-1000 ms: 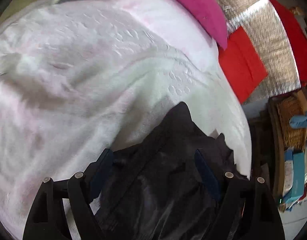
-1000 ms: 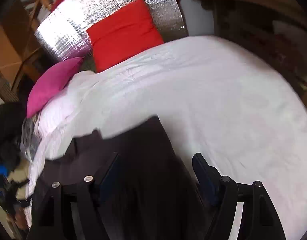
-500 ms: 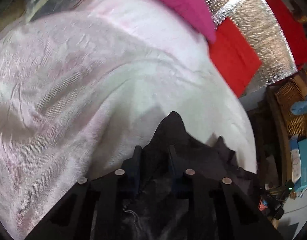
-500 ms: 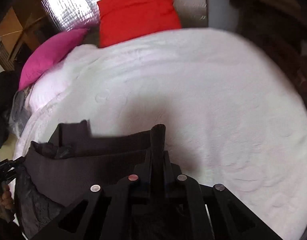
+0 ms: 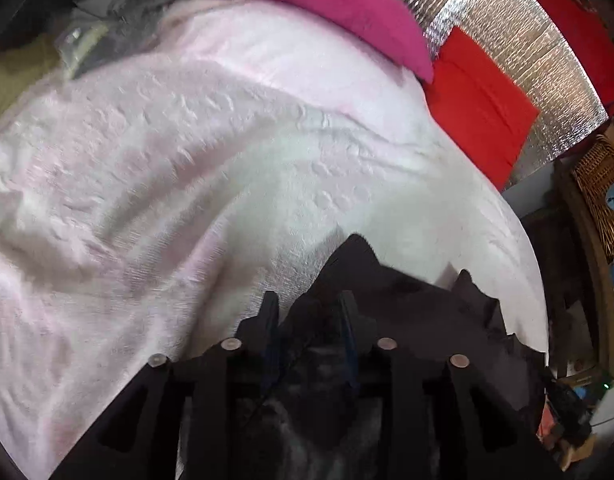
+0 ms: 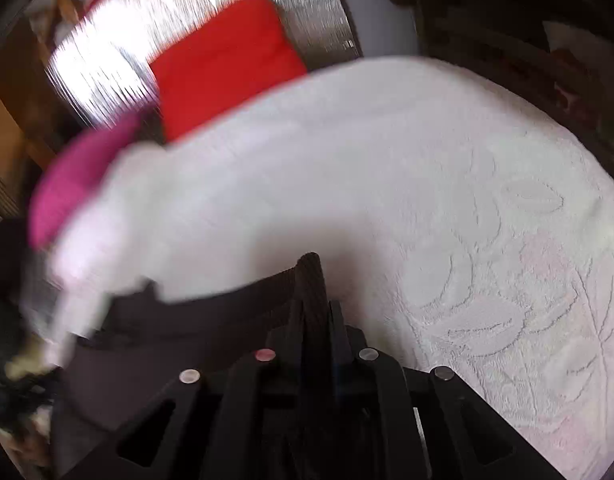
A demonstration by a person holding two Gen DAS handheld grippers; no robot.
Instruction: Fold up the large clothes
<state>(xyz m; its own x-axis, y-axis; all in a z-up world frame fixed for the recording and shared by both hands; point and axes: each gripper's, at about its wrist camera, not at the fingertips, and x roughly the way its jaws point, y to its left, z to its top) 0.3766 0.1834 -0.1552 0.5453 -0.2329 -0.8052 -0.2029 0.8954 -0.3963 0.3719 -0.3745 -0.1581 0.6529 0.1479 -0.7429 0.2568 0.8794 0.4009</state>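
Observation:
A dark garment [image 5: 407,304] lies bunched at the near edge of a bed with a white embossed cover [image 5: 187,184]. My left gripper [image 5: 307,312] is shut on a peak of this garment, with cloth pinched between its jaws. In the right wrist view the same dark garment [image 6: 195,328] stretches to the left across the white cover [image 6: 427,184]. My right gripper [image 6: 317,312] is shut on a ribbed edge of it that sticks up between the jaws.
A magenta pillow [image 5: 339,4] and a red cushion [image 5: 479,100] lean on a silver foil headboard [image 5: 519,36] at the far end. A wicker basket [image 5: 599,192] and clutter stand to the right of the bed. Grey clothes [image 5: 119,20] lie far left.
Both grippers were open over the garment a second ago and have shut on it. The right wrist view is now blurred as that gripper moves with the cloth.

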